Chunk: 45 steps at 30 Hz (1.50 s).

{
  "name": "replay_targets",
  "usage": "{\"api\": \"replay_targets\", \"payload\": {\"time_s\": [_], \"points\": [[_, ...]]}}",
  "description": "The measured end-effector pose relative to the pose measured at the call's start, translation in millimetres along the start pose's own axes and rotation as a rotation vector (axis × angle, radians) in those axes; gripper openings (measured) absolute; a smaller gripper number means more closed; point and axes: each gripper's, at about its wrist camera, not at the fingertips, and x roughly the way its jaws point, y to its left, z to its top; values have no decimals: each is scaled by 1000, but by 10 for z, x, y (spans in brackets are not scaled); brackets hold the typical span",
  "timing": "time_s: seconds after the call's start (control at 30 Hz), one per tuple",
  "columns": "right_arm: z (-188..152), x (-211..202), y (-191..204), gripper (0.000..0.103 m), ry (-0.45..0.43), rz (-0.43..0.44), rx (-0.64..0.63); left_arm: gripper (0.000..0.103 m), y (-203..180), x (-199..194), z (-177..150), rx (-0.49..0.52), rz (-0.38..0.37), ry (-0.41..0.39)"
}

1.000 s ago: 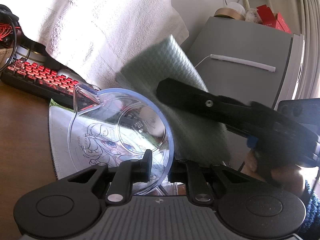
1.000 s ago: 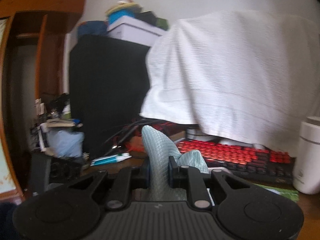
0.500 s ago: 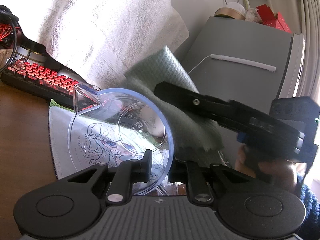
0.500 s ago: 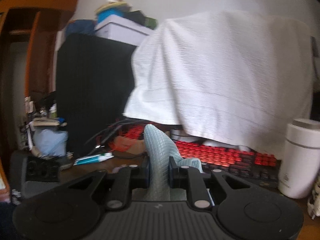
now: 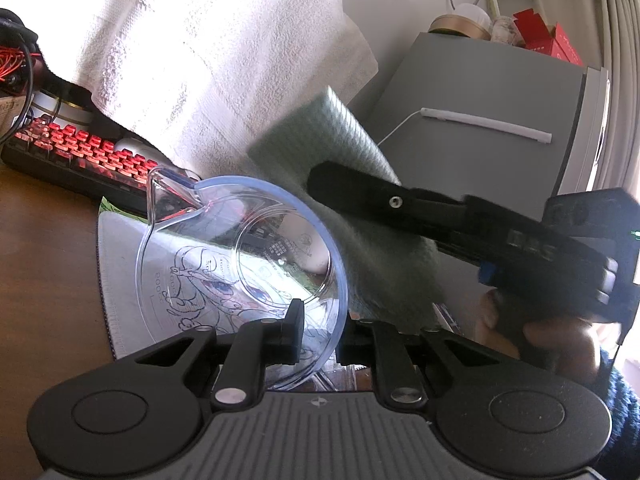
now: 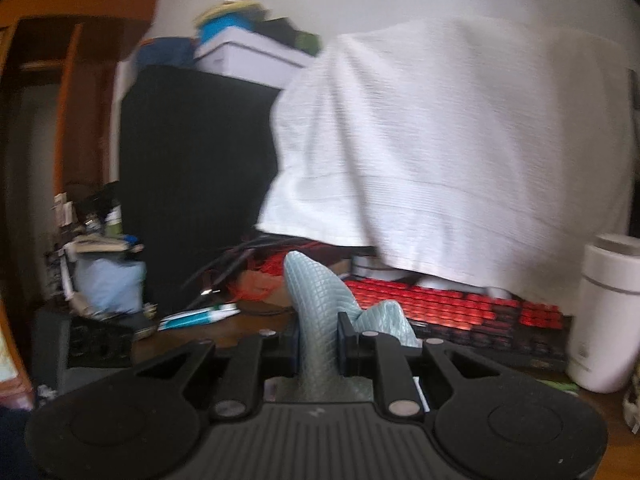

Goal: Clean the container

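Closest in the left wrist view, the left gripper (image 5: 318,334) pinches the wall of the clear container (image 5: 240,256), which is tipped with its open mouth toward one o'clock and its spout at eleven. Just beyond, at two o'clock, the right gripper (image 6: 318,338) is clamped on a green cloth (image 5: 340,184) hanging beside the blue rim. Farther off, a red-lit keyboard (image 5: 80,156) lies at ten o'clock under a white towel (image 5: 192,52).
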Motion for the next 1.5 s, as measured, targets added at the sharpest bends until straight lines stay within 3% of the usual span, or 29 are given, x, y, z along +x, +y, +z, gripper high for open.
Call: {"api": "replay_targets", "payload": {"time_s": [0.27, 0.6, 0.8, 1.17, 1.27, 1.5], "points": [[37, -4, 30, 16, 10, 49, -20, 15, -2, 1, 0, 1, 1, 0], [-7, -22, -427, 16, -6, -89, 93, 15, 1, -2, 4, 2, -1, 2], [-3, -29, -461, 16, 0, -123, 103, 15, 3, 1, 7, 3, 0, 2], [44, 37, 60, 16, 14, 70, -7, 15, -2, 4, 0, 2, 0, 2], [43, 41, 123, 16, 14, 62, -59, 15, 0, 4, 2, 3, 1, 2], [38, 78, -142, 16, 10, 1, -6, 15, -8, 3, -1, 4, 2, 2]]}}
